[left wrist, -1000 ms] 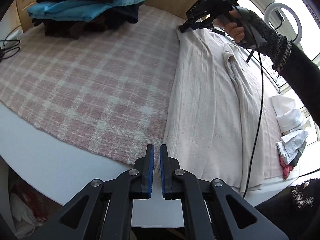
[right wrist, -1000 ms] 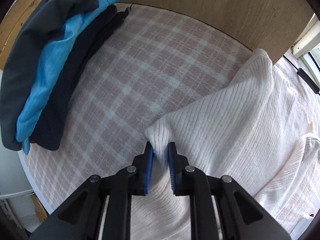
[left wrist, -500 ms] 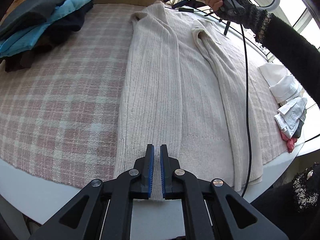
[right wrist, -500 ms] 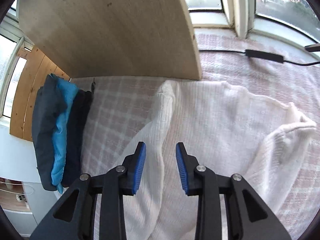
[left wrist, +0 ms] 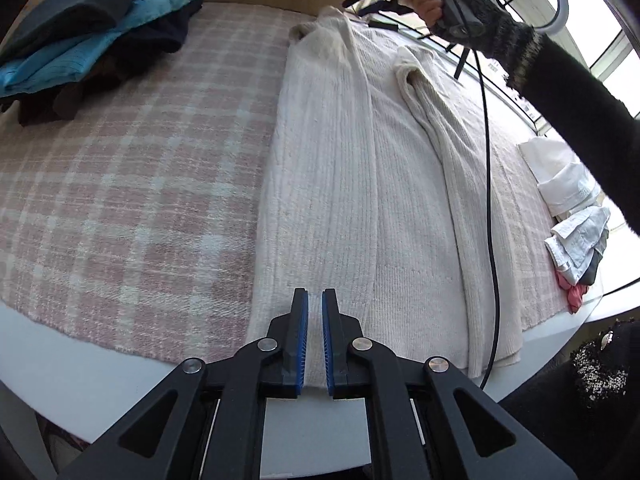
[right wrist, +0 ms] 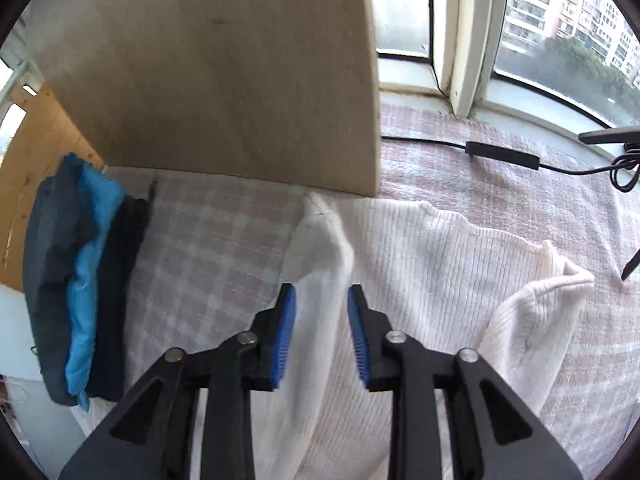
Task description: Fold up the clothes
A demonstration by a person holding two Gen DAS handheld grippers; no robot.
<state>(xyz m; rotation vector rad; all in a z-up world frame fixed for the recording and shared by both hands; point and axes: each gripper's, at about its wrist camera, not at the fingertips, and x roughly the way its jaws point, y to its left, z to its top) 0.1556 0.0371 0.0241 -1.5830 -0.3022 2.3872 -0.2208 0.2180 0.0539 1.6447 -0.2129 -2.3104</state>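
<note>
Plaid cloth (left wrist: 120,184) covers table; cream sweater (left wrist: 340,184) lies flat, one side folded in. Left tongs (left wrist: 315,300) opening over hem, nothing pinched; right tongs (right wrist: 321,300) opening, released above shoulder. Next, probably pinch sleeve (left wrist: 452,152) at both ends and fold inward evenly.

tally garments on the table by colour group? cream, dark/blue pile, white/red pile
Cream: 1, cream sweater
Dark/blue pile: at least 3 layers (grey, blue, dark navy); lower layers hard to separate
White/red pile: at least 3 pieces; exact count unclear
Total: at least 7
</note>
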